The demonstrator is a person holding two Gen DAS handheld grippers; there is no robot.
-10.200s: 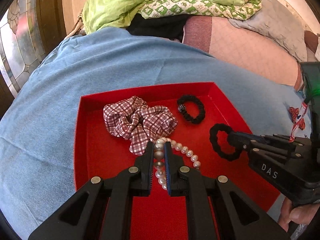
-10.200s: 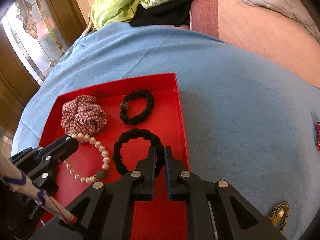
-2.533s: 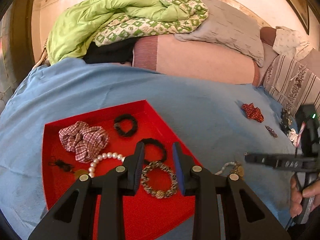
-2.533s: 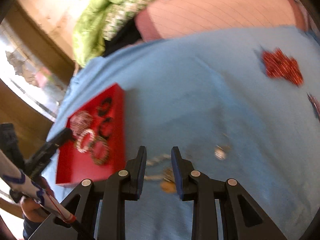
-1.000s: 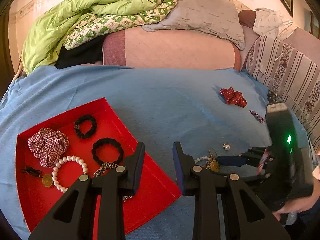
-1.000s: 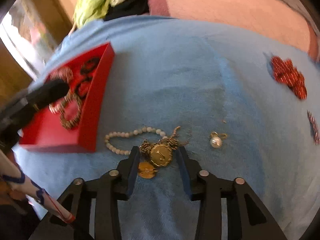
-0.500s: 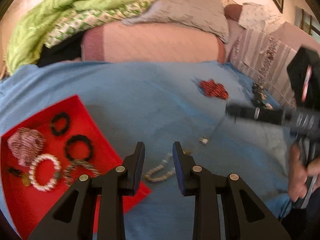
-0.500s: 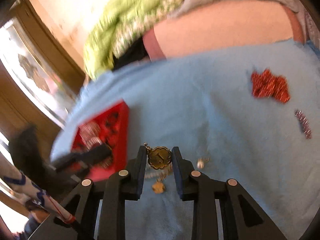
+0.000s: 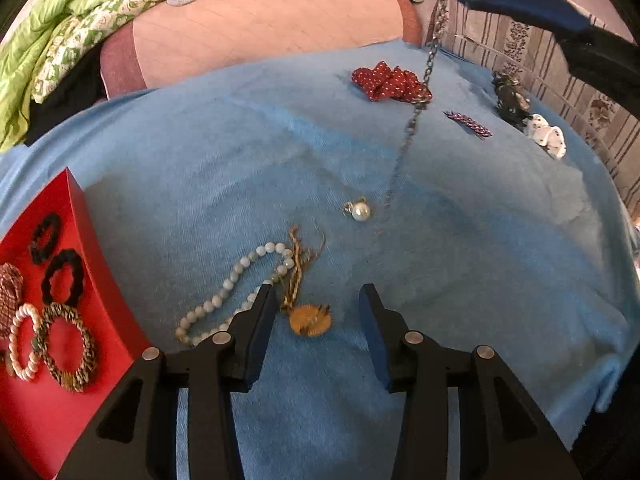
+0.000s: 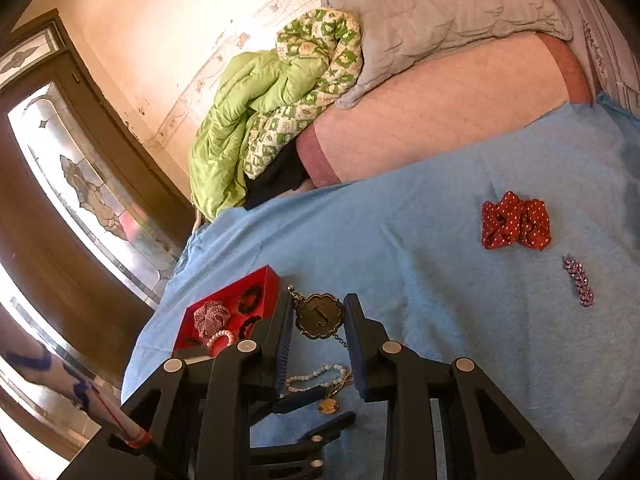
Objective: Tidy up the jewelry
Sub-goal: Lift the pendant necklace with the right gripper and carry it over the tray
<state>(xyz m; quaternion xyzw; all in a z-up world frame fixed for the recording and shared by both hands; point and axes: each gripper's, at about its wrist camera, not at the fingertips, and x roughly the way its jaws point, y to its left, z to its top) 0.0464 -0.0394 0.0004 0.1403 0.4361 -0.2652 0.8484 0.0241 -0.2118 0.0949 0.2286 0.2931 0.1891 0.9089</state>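
Observation:
My right gripper (image 10: 319, 314) is shut on a bronze medallion (image 10: 320, 316) marked J, lifted off the blue blanket. Its chain (image 9: 426, 68) hangs down toward the blanket in the left wrist view. My left gripper (image 9: 318, 300) hovers low over the blanket, its jaws opening. A small gold pendant (image 9: 310, 320) on a braided cord lies between them, and the pads do not press it. A pale bead bracelet (image 9: 228, 292) lies just left of the left finger. The red tray (image 9: 100, 280) at the left holds black scrunchies, a pearl bracelet and a braided bracelet.
A pearl earring (image 9: 360, 211) lies beyond the pendant. Farther back lie a red dotted scrunchie (image 9: 390, 82), a sparkly clip (image 9: 468, 124) and more small pieces at the right edge. Green bedding (image 10: 260, 120) and a grey pillow are piled behind the blanket.
The left gripper moved right from the tray to the loose jewelry, sank and widened its jaws. The right gripper closed on the medallion and lifted it, chain trailing.

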